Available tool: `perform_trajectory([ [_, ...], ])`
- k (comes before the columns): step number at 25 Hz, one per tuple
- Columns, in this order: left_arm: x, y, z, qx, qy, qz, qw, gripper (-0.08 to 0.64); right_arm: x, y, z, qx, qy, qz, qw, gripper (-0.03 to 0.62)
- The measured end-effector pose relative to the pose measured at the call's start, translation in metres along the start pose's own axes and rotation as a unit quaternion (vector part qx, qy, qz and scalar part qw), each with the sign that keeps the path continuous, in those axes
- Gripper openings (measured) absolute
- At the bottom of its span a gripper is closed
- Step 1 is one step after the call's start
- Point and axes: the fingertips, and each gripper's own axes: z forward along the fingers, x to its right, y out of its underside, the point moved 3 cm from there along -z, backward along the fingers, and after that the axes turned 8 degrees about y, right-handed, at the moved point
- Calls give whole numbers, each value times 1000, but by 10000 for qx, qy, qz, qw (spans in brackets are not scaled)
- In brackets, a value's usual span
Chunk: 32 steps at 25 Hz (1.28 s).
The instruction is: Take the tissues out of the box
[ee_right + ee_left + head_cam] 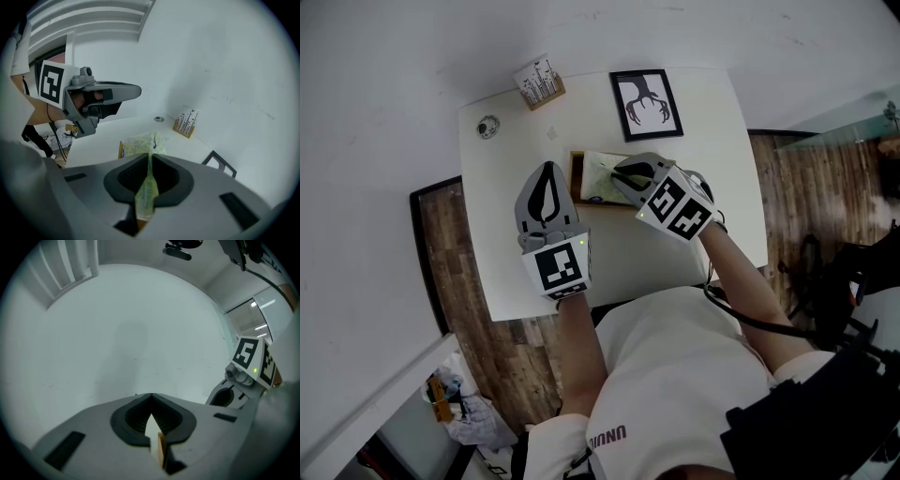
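Tissue pack [139, 143]: soft, patterned, pinched flat by right gripper [150, 155] | box [577, 176]: wooden

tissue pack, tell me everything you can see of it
The tissue pack is a soft packet in pale yellow-green wrapping with a fine print and small blue marks. One edge is drawn up into a thin strip, pinched between the shut jaws of the right gripper. The rest lies in the brown wooden box on the white table.

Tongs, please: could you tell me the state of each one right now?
Left tongs: closed, nothing gripped.
Right tongs: closed on the tissue pack.
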Motion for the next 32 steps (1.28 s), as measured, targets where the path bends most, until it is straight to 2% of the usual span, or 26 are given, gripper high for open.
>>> perform_trajectory([
  [12,-3,-9,-2,126,-117,-19,9998,12,11,-17,-19,339,206,60,9992,40],
  [27,1,-21,-2,182,-102,171,9996,12,29,-33,-41,715,599,99,9956,40],
  [32,2,-25,-2,314,-160,35,9994,12,33,-40,-50,860,701,97,9938,40],
])
